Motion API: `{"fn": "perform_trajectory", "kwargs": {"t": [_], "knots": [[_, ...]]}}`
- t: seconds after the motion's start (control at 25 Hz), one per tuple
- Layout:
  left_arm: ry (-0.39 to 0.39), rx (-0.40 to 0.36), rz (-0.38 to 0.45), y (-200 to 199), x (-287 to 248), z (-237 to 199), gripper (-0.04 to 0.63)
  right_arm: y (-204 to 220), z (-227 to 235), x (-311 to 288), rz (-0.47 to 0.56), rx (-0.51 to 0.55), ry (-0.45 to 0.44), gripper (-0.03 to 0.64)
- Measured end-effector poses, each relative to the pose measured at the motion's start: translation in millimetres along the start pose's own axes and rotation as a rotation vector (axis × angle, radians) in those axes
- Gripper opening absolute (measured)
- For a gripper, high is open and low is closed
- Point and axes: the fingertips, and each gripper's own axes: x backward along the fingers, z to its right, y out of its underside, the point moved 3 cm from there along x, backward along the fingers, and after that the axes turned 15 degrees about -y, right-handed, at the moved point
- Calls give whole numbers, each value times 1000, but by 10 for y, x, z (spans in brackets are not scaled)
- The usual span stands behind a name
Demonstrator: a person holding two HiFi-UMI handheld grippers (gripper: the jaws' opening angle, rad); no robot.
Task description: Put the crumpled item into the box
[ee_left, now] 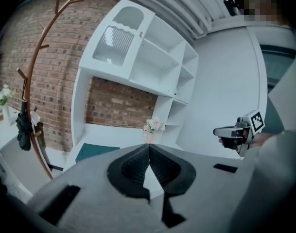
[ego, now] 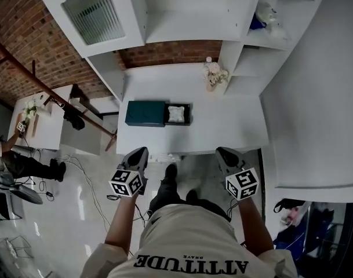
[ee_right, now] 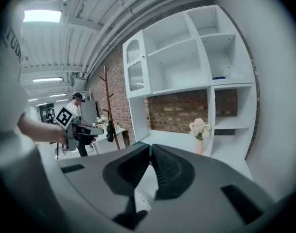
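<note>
On the white table (ego: 222, 126) lies a dark teal box lid (ego: 146, 113). Right beside it stands the open box (ego: 188, 114), with the white crumpled item (ego: 175, 113) inside. Both grippers hang in the air short of the table's near edge, apart from the box. My left gripper (ego: 139, 152) (ee_left: 148, 147) is shut with nothing between its jaws. My right gripper (ego: 222, 152) (ee_right: 150, 147) has its jaw tips meeting, also empty. The teal lid (ee_left: 94, 152) shows in the left gripper view beyond the jaws.
A vase of pale flowers (ego: 214, 74) stands at the table's back right, under white shelving (ego: 188, 16). A wooden coat rack (ego: 43, 86) and a small side table (ego: 40, 120) are at the left. Cables (ego: 83, 178) lie on the floor.
</note>
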Motion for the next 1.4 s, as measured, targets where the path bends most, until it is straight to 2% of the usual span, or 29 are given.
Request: {"fn": "perform_trajectory", "kwargs": {"t": [0.2, 0.4, 0.64, 0.88, 1.12, 1.4], "knots": [[-3, -32, 47, -63, 340, 215, 26, -59, -166, 161, 23, 17, -43, 37], [-12, -44, 70, -90, 644, 233, 26, -88, -373, 217, 42, 22, -60, 37], [-15, -59, 101, -105, 866, 84, 26, -21, -608, 154, 48, -5, -55, 37], [9, -112, 107, -186, 1081, -132, 26, -105, -850, 68, 60, -4, -31, 35], [22, -112, 133, -286, 1193, -388, 26, -239, -1033, -30, 82, 24, -20, 35], [48, -108, 139, -324, 1215, -475, 26, -318, -1138, -104, 90, 33, -7, 35]]}}
